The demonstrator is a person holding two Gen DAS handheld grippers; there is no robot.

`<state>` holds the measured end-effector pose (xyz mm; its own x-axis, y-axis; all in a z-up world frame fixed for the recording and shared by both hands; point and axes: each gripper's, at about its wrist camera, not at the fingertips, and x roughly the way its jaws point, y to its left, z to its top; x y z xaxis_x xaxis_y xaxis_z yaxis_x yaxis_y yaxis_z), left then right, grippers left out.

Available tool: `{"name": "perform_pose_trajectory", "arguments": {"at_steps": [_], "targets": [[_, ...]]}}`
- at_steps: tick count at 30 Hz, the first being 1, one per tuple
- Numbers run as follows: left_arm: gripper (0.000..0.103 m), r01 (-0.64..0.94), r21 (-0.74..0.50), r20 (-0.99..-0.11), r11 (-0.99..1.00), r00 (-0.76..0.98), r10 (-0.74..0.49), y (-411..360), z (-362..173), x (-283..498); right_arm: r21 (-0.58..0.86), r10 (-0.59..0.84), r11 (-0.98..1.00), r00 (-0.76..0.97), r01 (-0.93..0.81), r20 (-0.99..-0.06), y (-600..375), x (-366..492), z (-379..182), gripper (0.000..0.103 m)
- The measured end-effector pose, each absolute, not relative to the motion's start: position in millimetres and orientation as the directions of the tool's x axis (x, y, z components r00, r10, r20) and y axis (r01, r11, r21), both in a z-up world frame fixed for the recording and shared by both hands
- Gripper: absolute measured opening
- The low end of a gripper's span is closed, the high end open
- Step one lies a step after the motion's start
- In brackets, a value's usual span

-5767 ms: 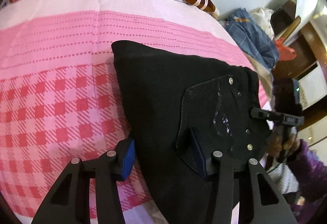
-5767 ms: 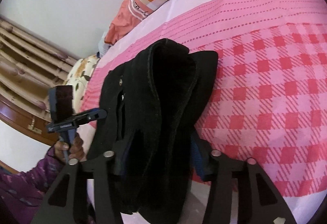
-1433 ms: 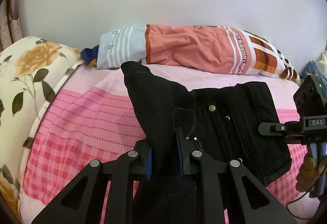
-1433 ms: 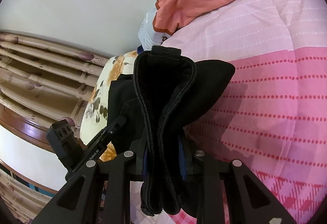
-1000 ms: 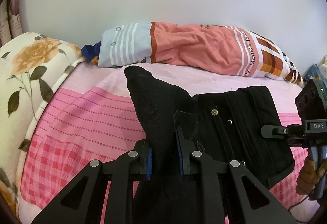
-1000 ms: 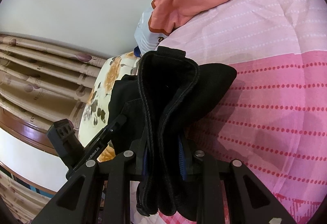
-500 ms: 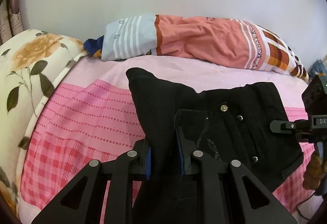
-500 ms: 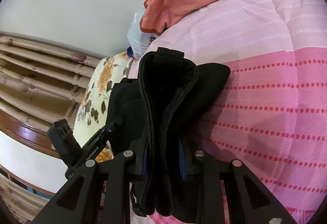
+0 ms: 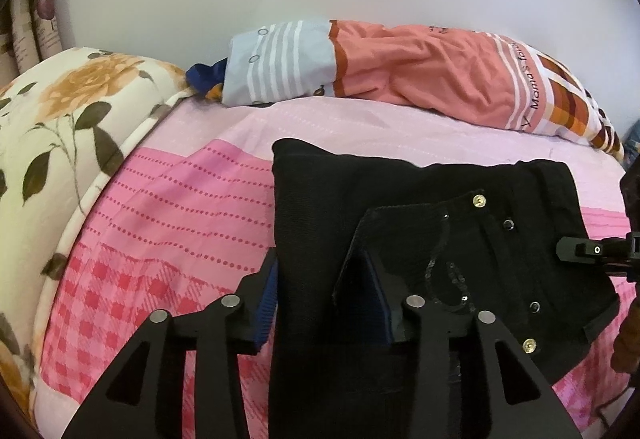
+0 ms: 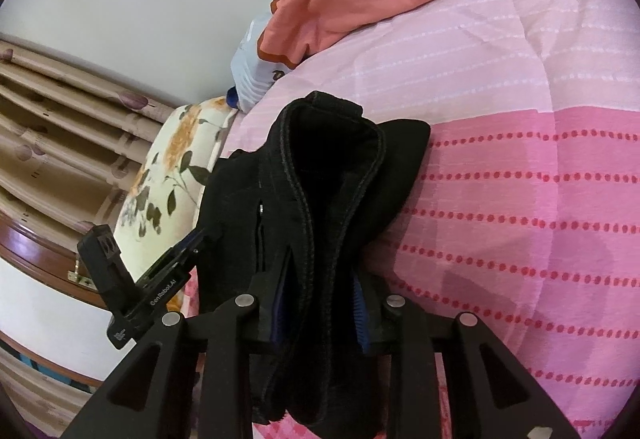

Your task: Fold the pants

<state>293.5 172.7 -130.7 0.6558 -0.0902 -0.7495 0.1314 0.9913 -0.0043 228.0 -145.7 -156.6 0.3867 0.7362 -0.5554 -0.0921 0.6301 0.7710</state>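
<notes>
The black pants (image 9: 400,199) lie folded on the pink bed cover (image 9: 180,207), studded back pocket facing up. My left gripper (image 9: 324,299) straddles the near edge of the fold. Its jaws are opening, and the blue pads stand off the cloth that still lies between them. In the right wrist view the thick waistband end of the pants (image 10: 332,167) bulges up between the fingers of my right gripper (image 10: 318,305). Those jaws are starting to open, but the pads still press the cloth. Each gripper shows in the other's view: right gripper (image 9: 592,251), left gripper (image 10: 200,239).
A salmon and striped pillow (image 9: 400,67) lies along the white wall behind the pants. A floral cushion (image 9: 60,111) borders the bed on the left, with curtains (image 10: 60,127) and a wooden rail (image 10: 36,255) beyond it. A hand (image 9: 628,331) shows at the right edge.
The left jaws have spread well apart and let the cloth go. The pants have sunk flatter onto the bed cover. The right jaws stand slightly wider around the waistband end.
</notes>
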Motion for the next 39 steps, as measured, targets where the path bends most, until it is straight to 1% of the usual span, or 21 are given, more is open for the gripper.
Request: {"name": "perform_pose_trajectory", "arguments": {"at_steps": [4, 5, 10, 17, 33, 39], "targets": [[0.05, 0.125, 0.017, -0.747, 0.992, 0.661, -0.07, 173.9, -133.2, 292.4, 0.767, 0.729, 0.636, 0.39, -0.085, -0.562, -146.4, 228.7, -159.3, 0.03], [0.053, 0.124, 0.021, -0.747, 0.992, 0.661, -0.067, 173.7, -133.7, 292.2, 0.766, 0.728, 0.638, 0.39, -0.083, -0.564, -146.8, 228.9, -160.1, 0.031], [0.057, 0.128, 0.032, -0.75, 0.991, 0.659, -0.061, 172.3, -136.4, 292.5, 0.766, 0.724, 0.639, 0.393, -0.072, -0.567, -148.1, 229.4, -163.0, 0.034], [0.059, 0.128, 0.027, -0.752, 0.991, 0.656, -0.064, 171.9, -138.8, 293.6, 0.769, 0.724, 0.636, 0.394, -0.065, -0.566, -148.5, 229.8, -165.0, 0.038], [0.061, 0.127, 0.028, -0.755, 0.992, 0.652, -0.062, 171.3, -140.2, 293.6, 0.77, 0.725, 0.635, 0.395, -0.065, -0.565, -148.2, 231.1, -165.1, 0.039], [0.064, 0.12, 0.03, -0.753, 0.992, 0.656, -0.057, 171.6, -141.3, 294.1, 0.759, 0.714, 0.648, 0.4, -0.066, -0.574, -147.4, 232.7, -165.1, 0.039]]}}
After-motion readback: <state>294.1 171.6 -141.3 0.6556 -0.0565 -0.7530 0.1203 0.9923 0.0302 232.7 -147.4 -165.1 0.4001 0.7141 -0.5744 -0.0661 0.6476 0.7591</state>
